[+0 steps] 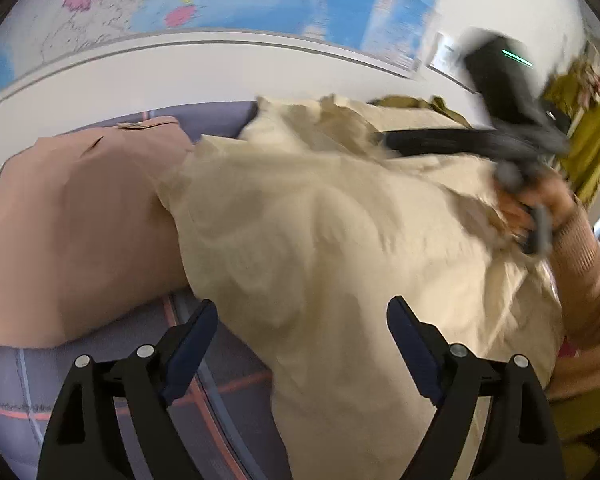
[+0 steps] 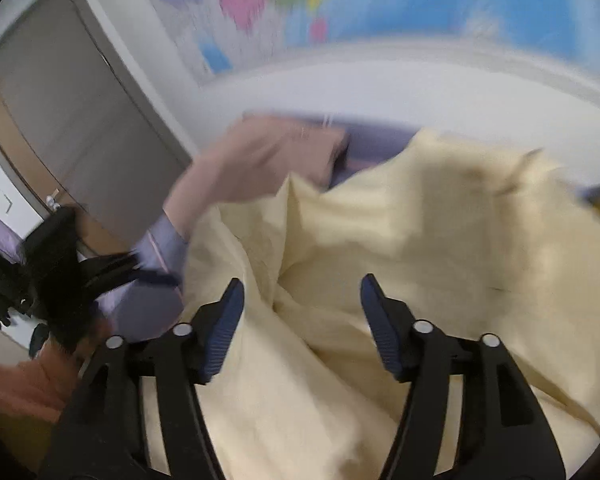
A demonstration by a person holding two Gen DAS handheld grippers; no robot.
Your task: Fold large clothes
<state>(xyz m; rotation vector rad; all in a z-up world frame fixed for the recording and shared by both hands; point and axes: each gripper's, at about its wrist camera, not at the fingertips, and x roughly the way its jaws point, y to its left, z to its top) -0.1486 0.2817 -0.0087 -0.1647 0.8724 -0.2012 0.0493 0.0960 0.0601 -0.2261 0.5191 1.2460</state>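
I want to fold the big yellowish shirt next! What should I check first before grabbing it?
1. Left gripper open, nothing pinched: ok.
2. Right gripper open, nothing pinched: ok.
3. Cream garment lying flat: not ok, it is bunched and wrinkled.
4. Cream garment clear of the pink garment: not ok, it overlaps the pink one's edge.
5. Sleeves and hem found: cannot tell, the pictures are blurred.

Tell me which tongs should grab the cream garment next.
Right, probably. The right tongs stand open directly over the crumpled cream garment; the left tongs, also open, sit at its edge, half over the purple sheet.
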